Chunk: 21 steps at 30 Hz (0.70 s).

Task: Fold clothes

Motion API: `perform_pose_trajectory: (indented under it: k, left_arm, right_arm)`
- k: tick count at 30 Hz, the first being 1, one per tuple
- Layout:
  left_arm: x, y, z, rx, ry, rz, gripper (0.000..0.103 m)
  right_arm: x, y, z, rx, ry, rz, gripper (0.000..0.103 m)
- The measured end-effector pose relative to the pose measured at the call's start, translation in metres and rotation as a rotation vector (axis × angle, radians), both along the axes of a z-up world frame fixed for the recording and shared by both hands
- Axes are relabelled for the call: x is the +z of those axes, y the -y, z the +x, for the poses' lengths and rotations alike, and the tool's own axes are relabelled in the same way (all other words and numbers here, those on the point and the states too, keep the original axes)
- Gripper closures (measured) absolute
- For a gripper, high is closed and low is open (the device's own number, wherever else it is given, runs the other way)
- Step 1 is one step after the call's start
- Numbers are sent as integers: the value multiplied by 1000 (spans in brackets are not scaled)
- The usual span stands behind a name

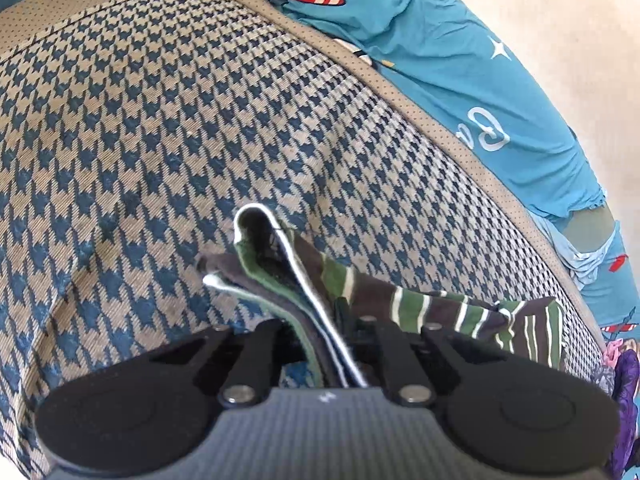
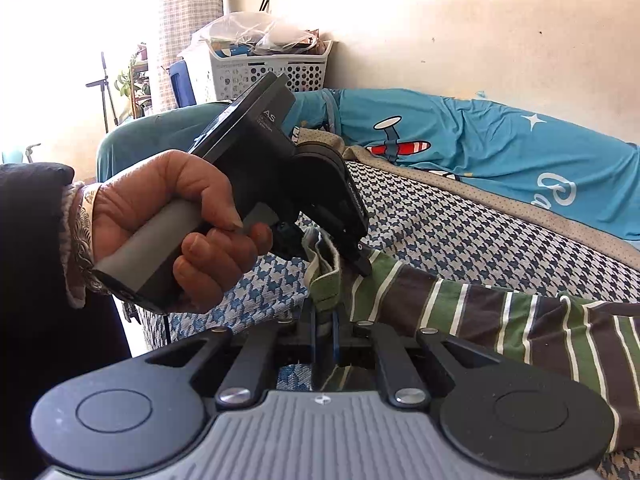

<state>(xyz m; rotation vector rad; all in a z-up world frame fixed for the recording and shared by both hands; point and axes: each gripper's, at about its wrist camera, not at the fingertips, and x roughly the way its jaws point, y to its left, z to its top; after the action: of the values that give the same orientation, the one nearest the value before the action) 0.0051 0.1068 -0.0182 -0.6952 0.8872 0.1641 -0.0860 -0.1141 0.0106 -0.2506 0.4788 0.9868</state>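
Now we've got both sets of jaws clamped on the striped garment (image 2: 460, 312): our left gripper (image 1: 320, 332) pinches its layered hem, our right gripper (image 2: 324, 336) bites the green edge beside it. Our left hand (image 2: 168, 220) squeezes the handle, and the cloth trails across the houndstooth cover (image 1: 160, 140), near the blue sheet (image 2: 500, 140).
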Motion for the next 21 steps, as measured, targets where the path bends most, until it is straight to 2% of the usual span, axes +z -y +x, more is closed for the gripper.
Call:
perform_pose_trajectory:
  k: [4,8,13,21]
  left_arm:
    - [13,14,3,-23,74,-12,97]
    - [19,30,15,-46,115,-20,97]
    - [25,56,27,-67,122,-25,97]
    - [42,127,69,-142,124,48,97]
  right_arm:
    - [3,13,-1,-35,18,4,96]
    - [6,29,2,-83,36,20,96]
    - [10,58,13,-165,51,48,96]
    - [17,110,32,-306,78,90,96]
